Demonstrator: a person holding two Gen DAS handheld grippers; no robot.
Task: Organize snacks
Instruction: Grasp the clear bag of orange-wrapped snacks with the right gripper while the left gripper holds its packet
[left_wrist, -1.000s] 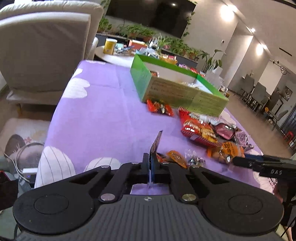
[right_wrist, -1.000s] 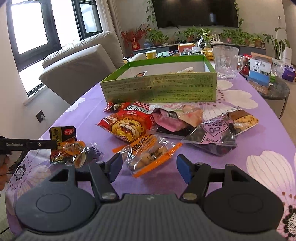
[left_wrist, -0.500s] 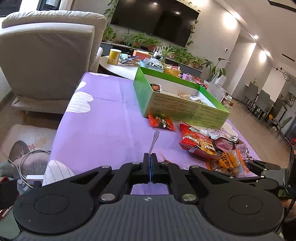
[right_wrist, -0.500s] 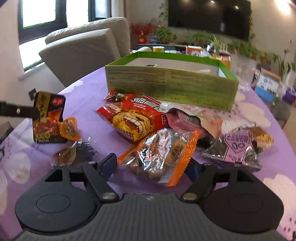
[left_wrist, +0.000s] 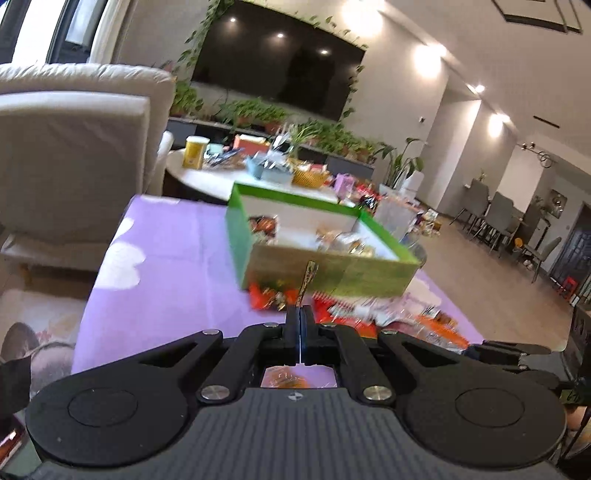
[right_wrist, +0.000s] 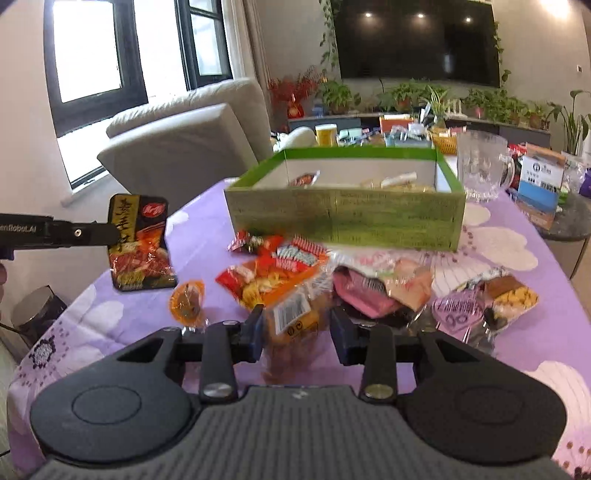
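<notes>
My left gripper (left_wrist: 300, 317) is shut on a flat dark snack packet (left_wrist: 307, 280), seen edge-on here and face-on in the right wrist view (right_wrist: 140, 243), held above the table's left side. My right gripper (right_wrist: 295, 330) has its jaws closed in on a clear-and-orange snack bag (right_wrist: 291, 317) lifted off the pile. A green cardboard box (right_wrist: 343, 218) with a few snacks inside stands at the table's far end; it also shows in the left wrist view (left_wrist: 317, 254).
Several loose snack packets (right_wrist: 388, 288) lie on the purple flowered tablecloth (right_wrist: 535, 332) before the box. A glass mug (right_wrist: 480, 170) stands right of the box. Grey armchairs (right_wrist: 184, 147) stand at the left, a cluttered side table (left_wrist: 221, 166) behind.
My left gripper has lifted the dark packet and carried it toward the box. My right gripper has narrowed around the orange bag and raised it.
</notes>
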